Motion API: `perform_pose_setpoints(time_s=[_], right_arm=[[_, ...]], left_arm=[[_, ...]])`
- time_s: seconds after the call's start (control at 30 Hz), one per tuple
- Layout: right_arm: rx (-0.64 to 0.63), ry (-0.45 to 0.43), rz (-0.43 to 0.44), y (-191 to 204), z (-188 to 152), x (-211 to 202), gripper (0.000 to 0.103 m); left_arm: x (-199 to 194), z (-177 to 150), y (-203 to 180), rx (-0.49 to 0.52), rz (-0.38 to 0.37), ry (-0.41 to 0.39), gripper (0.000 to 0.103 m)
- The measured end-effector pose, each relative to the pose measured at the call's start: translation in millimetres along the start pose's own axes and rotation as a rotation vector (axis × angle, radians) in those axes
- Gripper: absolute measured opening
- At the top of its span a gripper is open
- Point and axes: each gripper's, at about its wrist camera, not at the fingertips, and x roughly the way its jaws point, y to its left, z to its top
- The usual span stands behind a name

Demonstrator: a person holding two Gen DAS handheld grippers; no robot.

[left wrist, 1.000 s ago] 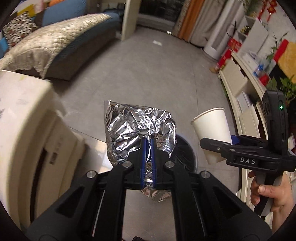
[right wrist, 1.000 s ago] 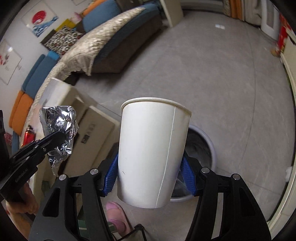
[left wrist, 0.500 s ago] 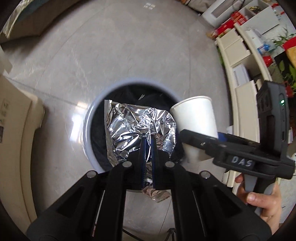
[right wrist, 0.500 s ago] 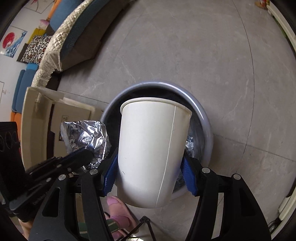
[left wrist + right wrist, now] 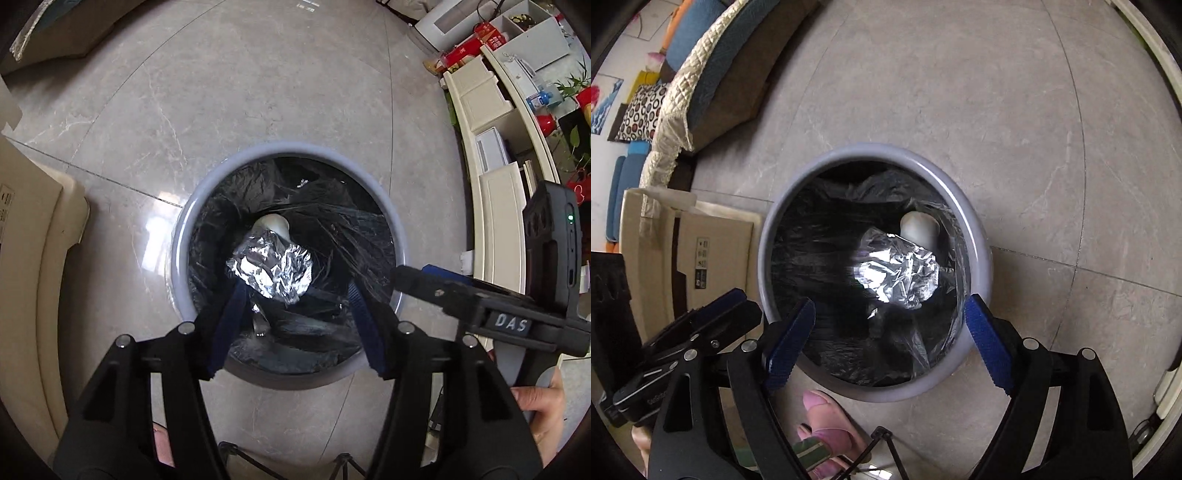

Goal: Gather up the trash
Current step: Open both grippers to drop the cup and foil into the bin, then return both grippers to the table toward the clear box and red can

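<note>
- Both pieces have just left our fingers: foil sheet (image 5: 271,271) and paper cup (image 5: 273,225) now lie inside the trash bin (image 5: 395,225), on the black liner (image 5: 332,229).
- Left gripper (image 5: 295,325): fingers wide apart, empty, above the bin mouth.
- Right gripper (image 5: 886,343): fingers wide apart, empty, touching nothing.
- We judge this drop done; next trash needs locating.

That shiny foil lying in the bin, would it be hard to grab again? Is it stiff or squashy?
The foil is creased all over, so it probably crushes and keeps whatever shape a squeeze gives it. It looks thin and hollow, so likely very light. It rests loosely on the slack black liner beside the cup, so a push would probably slide it deeper.
</note>
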Motion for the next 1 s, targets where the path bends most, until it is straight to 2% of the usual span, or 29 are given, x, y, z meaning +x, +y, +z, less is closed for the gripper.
perform_pose_setpoints(time_s=[0.1, 0.2, 0.33, 0.4, 0.5, 0.57, 0.63, 0.73, 0.77, 0.87, 1.0], right_arm=[[-0.015, -0.015, 0.001, 5, -2, -13, 0.083], [-0.044, -0.043, 0.030, 19, -4, -31, 0.083], [-0.140, -0.086, 0.081, 64, -6, -59, 0.083], [-0.214, -0.095, 0.119, 99, -8, -70, 0.083], [-0.332, -0.107, 0.176, 162, -17, -84, 0.083], [-0.421, -0.107, 0.202, 211, -27, -89, 0.083], [-0.496, -0.095, 0.228, 256, -39, -89, 0.083], [-0.605, -0.063, 0.289, 327, -61, -87, 0.084], [-0.657, -0.056, 0.303, 356, -74, -86, 0.084], [-0.776, -0.027, 0.338, 422, -106, -82, 0.084], [-0.897, 0.026, 0.377, 492, -153, -70, 0.084]], left_arm=[[-15, 0, 4, 0.007, 0.006, -0.018, 0.059], [-49, 0, 14, -0.016, 0.003, -0.055, 0.059], [-129, 0, 37, -0.016, 0.056, -0.186, 0.061], [-180, -6, 57, -0.035, 0.093, -0.265, 0.066], [-249, -28, 88, -0.080, 0.177, -0.376, 0.067], [-296, -53, 117, -0.132, 0.245, -0.442, 0.067], [-332, -79, 145, -0.184, 0.291, -0.475, 0.067], [-385, -137, 196, -0.315, 0.381, -0.528, 0.073], [-397, -155, 210, -0.356, 0.400, -0.545, 0.075], [-430, -212, 249, -0.494, 0.432, -0.581, 0.076], [-457, -288, 291, -0.636, 0.478, -0.620, 0.076]])
